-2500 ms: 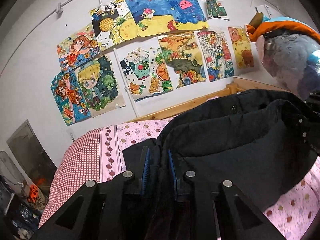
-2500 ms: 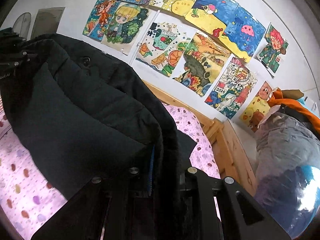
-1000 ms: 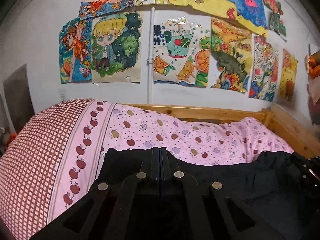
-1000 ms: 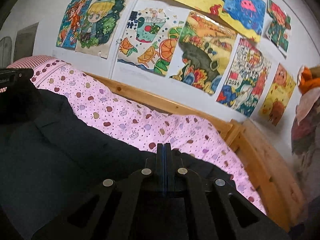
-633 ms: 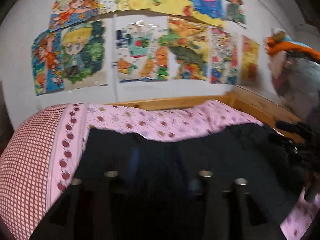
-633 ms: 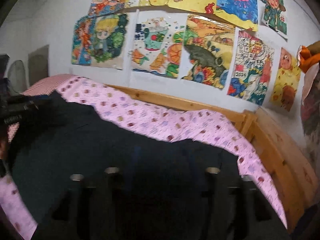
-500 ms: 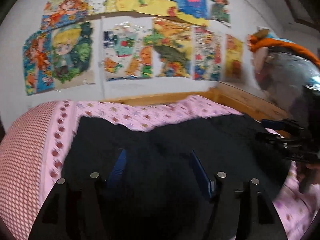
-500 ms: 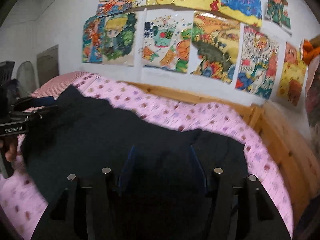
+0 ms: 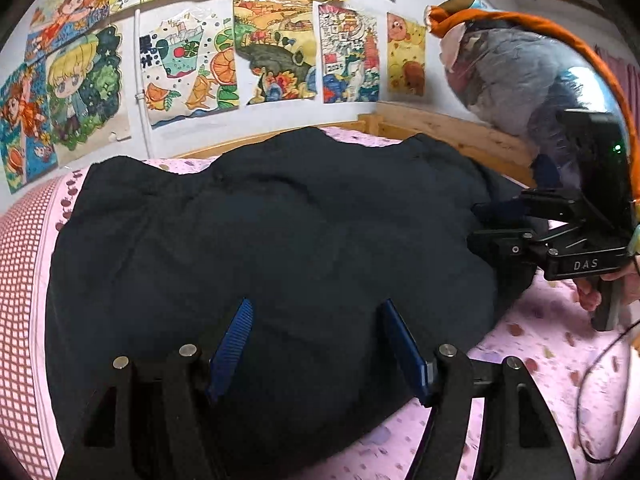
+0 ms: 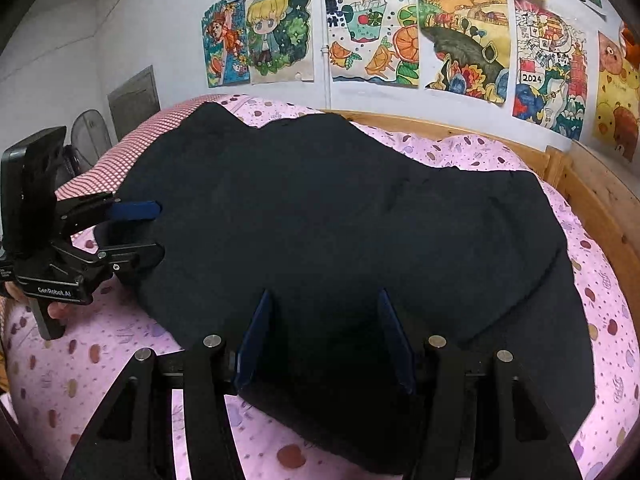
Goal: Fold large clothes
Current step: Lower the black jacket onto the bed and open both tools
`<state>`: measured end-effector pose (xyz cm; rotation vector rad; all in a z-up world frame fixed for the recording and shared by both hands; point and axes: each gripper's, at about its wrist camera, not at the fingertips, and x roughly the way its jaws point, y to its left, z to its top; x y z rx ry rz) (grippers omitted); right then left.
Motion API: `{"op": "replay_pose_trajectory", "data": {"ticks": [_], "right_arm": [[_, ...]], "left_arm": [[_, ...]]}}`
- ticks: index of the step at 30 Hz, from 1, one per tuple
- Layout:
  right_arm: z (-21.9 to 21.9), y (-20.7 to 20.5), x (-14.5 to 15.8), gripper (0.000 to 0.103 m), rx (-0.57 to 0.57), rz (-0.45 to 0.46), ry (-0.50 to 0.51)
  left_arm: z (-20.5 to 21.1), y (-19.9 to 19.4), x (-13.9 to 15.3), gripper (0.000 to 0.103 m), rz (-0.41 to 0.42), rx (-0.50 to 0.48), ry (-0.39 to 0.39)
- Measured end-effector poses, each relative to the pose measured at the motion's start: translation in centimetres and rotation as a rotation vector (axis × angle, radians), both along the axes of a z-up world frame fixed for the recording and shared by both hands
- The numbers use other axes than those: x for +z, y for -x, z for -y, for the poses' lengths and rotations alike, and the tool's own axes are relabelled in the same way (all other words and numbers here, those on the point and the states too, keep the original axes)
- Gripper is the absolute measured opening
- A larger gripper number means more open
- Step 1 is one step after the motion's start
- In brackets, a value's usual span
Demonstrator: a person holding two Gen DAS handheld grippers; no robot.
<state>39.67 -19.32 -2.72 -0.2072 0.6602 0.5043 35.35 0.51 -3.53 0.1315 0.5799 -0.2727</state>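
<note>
A large black coat point(image 9: 280, 232) lies spread flat across the pink dotted bedsheet point(image 9: 540, 360). My left gripper point(image 9: 318, 346) hovers over the coat's near part. Its blue pads are wide apart and still opening, with cloth showing between them but not pinched. At the coat's right end my right gripper point(image 9: 494, 224) stands open in a person's hand point(image 9: 592, 292). In the right wrist view the coat point(image 10: 340, 220) fills the middle. The right gripper point(image 10: 325, 338) straddles its near edge with its pads apart. The left gripper point(image 10: 138, 232) is open at the coat's left end.
A wooden bed frame point(image 10: 580, 184) runs along the far and right sides, below a wall of coloured drawings point(image 10: 372, 36). A red-checked pillow point(image 9: 20, 280) is at the left. A grey padded bundle with orange trim point(image 9: 520, 80) sits at the bed's right end. A black cable point(image 9: 592, 380) trails over the sheet.
Both grippers were shut on the coat while it was held up and then lowered. Both have since opened and drawn back, and the coat now lies spread on the bed.
</note>
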Motion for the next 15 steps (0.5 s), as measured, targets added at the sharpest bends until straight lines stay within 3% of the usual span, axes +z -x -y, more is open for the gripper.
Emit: {"op": "replay_pose_trajectory", "data": {"ticks": [15], "right_arm": [[-3.5,-7.2,-0.5,0.051,-0.073,0.064,0.080]], "left_arm": [[-0.7,-7.8,-0.2,0.067,0.076,0.210,-0.056]]}}
